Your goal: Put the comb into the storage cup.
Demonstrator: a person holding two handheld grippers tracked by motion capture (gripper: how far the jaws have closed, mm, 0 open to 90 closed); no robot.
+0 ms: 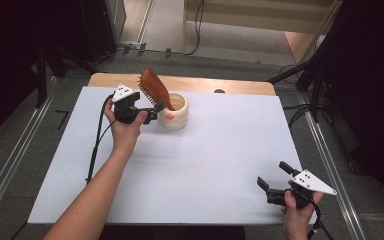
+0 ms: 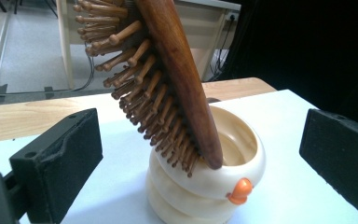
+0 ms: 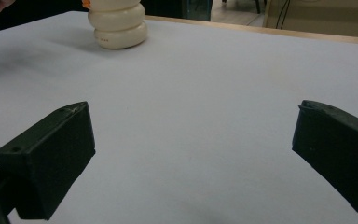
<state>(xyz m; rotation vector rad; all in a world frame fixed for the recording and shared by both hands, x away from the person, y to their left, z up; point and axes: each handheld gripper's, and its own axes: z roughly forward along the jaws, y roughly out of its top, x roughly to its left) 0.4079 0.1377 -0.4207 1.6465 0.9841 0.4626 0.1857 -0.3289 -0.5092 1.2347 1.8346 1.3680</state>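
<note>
Left gripper view shows the hairbrush [image 2: 168,79] standing handle-down in the cream holder [image 2: 214,182], leaning away between the left gripper's [image 2: 200,158] open fingers; right gripper [image 1: 280,186], also open, waits well apart.

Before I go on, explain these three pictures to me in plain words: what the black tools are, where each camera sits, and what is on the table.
A person works at a table with a hand-held gripper in each hand; there is no robot arm. One picture looks down from above. The other two come from cameras riding on the grippers, looking out between their own two black fingers.

On the white tabletop stands a cream cup with a small orange knob. A wooden hairbrush stands in it handle down, leaning over the rim, bristles toward the left gripper.

That gripper sits beside the cup, its fingers open on either side of cup and brush, holding nothing. The right gripper waits open near the table's near right corner.
</note>
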